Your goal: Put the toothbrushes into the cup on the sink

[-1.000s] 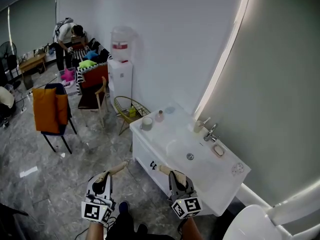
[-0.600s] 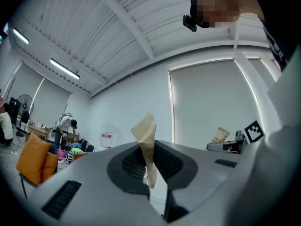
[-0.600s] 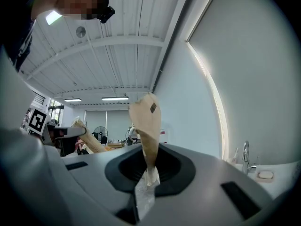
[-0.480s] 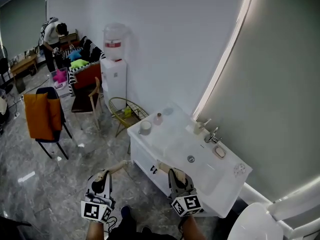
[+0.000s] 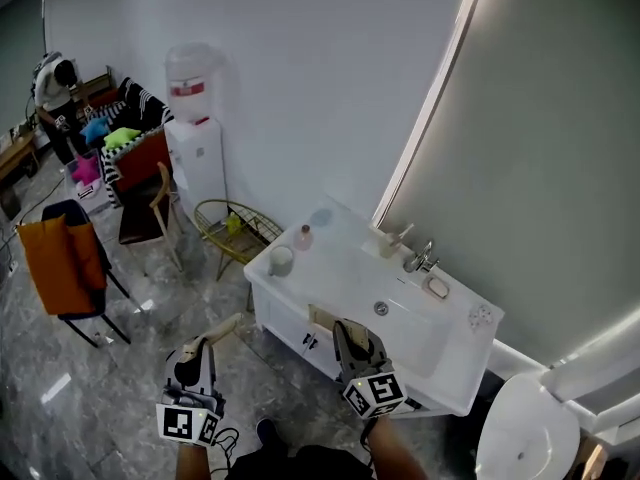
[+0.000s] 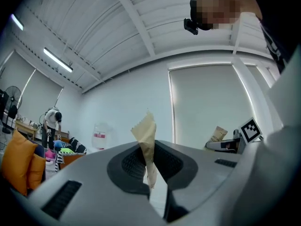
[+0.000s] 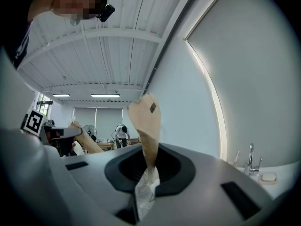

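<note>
No text is legible; the red label (image 5: 187, 88) on the water dispenser (image 5: 197, 163) is too small.

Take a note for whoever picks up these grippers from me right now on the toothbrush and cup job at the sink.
Grippers: the left gripper is shut on the left toothbrush, which is in a paper wrapper. The right gripper is shut on the right toothbrush, also wrapped.
Things: the cup stands upright at the left end of the sink, beside a pink bottle. Nothing sticks out of it.
Done: both toothbrushes are in hand, in front of the sink.
Left: carry each one over the cup and drop it in.
</note>
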### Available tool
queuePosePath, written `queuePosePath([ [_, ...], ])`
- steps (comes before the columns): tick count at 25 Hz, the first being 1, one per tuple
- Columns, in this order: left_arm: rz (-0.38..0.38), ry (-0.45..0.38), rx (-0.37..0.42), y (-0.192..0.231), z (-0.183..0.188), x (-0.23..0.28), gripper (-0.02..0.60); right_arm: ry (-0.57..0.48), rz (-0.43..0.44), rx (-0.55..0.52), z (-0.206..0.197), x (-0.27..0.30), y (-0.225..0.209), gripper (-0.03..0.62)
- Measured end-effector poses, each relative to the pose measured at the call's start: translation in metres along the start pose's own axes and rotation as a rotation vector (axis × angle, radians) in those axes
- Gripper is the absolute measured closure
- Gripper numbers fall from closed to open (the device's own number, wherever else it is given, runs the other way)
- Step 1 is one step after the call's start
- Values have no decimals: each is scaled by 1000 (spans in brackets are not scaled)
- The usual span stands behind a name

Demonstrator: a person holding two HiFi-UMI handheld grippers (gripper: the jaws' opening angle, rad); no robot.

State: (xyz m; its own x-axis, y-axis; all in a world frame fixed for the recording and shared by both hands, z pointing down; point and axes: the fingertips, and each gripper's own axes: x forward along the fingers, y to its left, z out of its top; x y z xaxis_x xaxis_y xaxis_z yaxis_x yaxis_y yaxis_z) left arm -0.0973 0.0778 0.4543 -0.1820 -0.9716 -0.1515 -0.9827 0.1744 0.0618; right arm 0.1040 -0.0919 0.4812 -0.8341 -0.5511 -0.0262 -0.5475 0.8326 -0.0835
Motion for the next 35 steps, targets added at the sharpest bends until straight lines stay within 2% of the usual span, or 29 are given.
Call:
queuePosePath([
  [5,-11,4,-26,27,-3,16,537,-6,-34,-3,2,12,4,546],
  [12,-4,-2,-36,28,-6,38,537,0,-37,-8,3,25,-11,546],
  [22,11,-11,-11,-1,5,56,537,-15,-9,-26,19,33,-43,546],
  [35,47,1,-20,-29,-7,73,537,8,36,-14,13,34,-69,546],
])
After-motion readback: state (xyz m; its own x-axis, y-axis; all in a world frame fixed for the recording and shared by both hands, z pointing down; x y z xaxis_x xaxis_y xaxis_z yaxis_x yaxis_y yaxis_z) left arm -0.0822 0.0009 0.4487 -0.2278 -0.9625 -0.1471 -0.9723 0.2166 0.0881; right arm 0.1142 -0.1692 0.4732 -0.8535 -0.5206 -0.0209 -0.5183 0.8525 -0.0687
